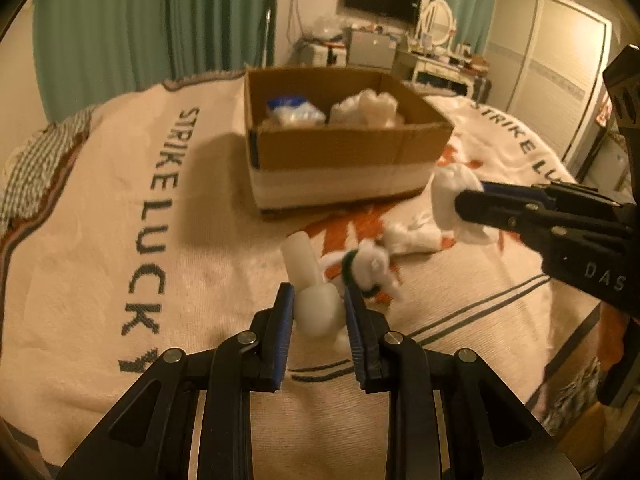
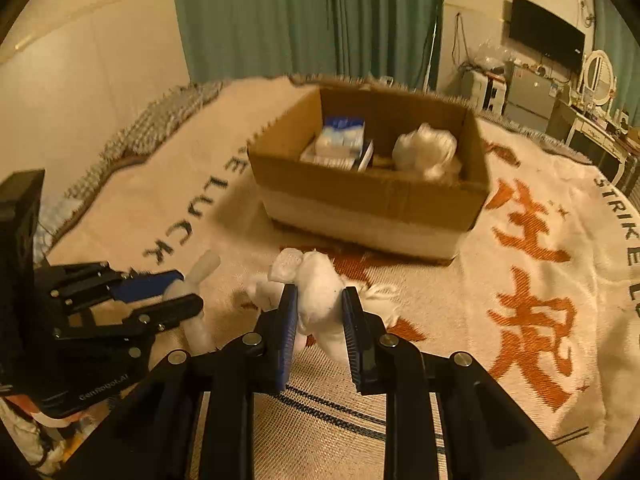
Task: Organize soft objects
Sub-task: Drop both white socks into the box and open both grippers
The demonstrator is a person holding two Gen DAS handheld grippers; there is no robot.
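White soft toy [image 1: 316, 304] squeezed between the blue pads of the left tool [image 1: 318, 312], just above the blanket [image 1: 100, 208]; white fluffy bundle [image 2: 320, 292] pinched tight in the right tool [image 2: 318, 320], also over the blanket; more white fluff with a dark green loop [image 1: 372, 264] lying between the two; cardboard box [image 1: 344, 148] farther back on the bed, holding a blue-and-white pack [image 2: 340, 140] and a white wad [image 2: 426, 150]; green curtains [image 2: 304, 16] behind.
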